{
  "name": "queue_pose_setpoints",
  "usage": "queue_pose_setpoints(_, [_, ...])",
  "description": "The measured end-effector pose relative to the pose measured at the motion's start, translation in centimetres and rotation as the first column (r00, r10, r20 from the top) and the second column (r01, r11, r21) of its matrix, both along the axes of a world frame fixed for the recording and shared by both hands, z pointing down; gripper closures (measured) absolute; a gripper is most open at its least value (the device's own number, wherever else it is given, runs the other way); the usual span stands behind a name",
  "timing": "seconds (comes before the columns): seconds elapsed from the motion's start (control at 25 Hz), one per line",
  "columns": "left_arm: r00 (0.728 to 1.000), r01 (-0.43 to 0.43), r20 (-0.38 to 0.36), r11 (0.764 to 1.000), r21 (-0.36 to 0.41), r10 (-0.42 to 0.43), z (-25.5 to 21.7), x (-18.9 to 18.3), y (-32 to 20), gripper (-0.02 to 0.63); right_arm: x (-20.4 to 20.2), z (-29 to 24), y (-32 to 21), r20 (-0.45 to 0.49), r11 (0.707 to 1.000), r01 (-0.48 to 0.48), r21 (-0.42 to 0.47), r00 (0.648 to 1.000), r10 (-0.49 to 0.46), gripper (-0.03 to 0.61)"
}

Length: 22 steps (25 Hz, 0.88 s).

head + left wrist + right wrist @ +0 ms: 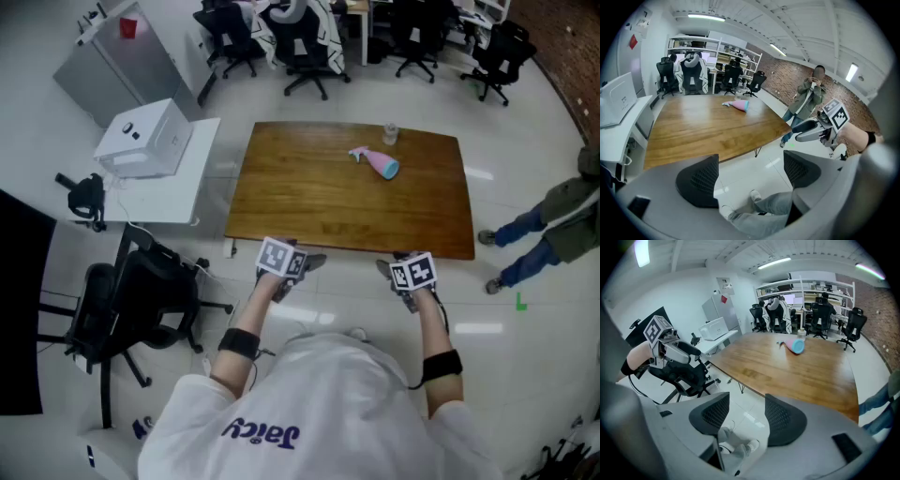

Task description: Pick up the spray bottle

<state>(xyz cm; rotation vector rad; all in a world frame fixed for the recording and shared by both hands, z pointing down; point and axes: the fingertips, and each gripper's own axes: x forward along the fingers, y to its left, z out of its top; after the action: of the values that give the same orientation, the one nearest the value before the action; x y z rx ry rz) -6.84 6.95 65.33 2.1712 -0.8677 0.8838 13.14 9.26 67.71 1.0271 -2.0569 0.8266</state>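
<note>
"Pink with a pale blue end, lying on its side. Is that the one you're after?"

"Yes, that's the spray bottle (377, 163). It lies on the wooden table (319, 202), toward the far edge and right of the middle, with its nozzle pointing left. I stand at the near edge, so it is well out of reach. My left gripper (309, 265) is held low just short of that edge. Its jaws are wide apart, with only floor and my own legs between them. My right gripper (392, 270) is level with it, its jaws parted a little less and gripping nothing. I hold both open and aimed at the table because, as I judge it, the reach has not yet begun and open jaws are ready to close on the bottle."

"Does it matter that it's lying down?"

"I think so. It may roll, so I'd take it across the body, not by the nozzle."

"And the count, left to right?"

"One white box (145, 139) on the side table. One black chair (141, 291) beside me. Two grippers. One wooden table, carrying one spray bottle and one small clear container (390, 134) just behind it. Four black chairs, as far as I can make out, at the far end. One person (553, 220) stands off to the right."
</note>
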Motion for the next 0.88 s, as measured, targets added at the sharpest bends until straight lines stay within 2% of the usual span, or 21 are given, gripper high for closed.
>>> queue_pose_setpoints(0.4, [1.000,0.019,0.001,1.000,0.015,-0.019,-1.1,1.2,-3.6,0.169,1.4,0.0,-4.3,0.007,1.000,0.014,0.008,1.000,-0.014,0.330])
queue_pose_setpoints(0.6, [1.000,-0.024,-0.003,1.000,0.017,0.024,-0.6,0.8,-7.9,0.169,0.4,0.1,-8.0,0.025,1.000,-0.017,0.006,1.000,0.017,0.330])
queue_pose_setpoints(0.76, [0.997,-0.075,-0.006,0.997,0.012,0.075,-0.6,0.3,-11.8,0.169,0.4,-0.2,-11.6,0.003,0.997,-0.080,0.017,0.997,0.080,0.331])
queue_pose_setpoints(0.88, [0.994,-0.111,-0.014,0.994,0.022,0.112,-0.7,-0.1,-15.0,0.169,-0.4,-0.9,-14.3,0.021,0.993,-0.113,0.024,0.993,0.113,0.331])
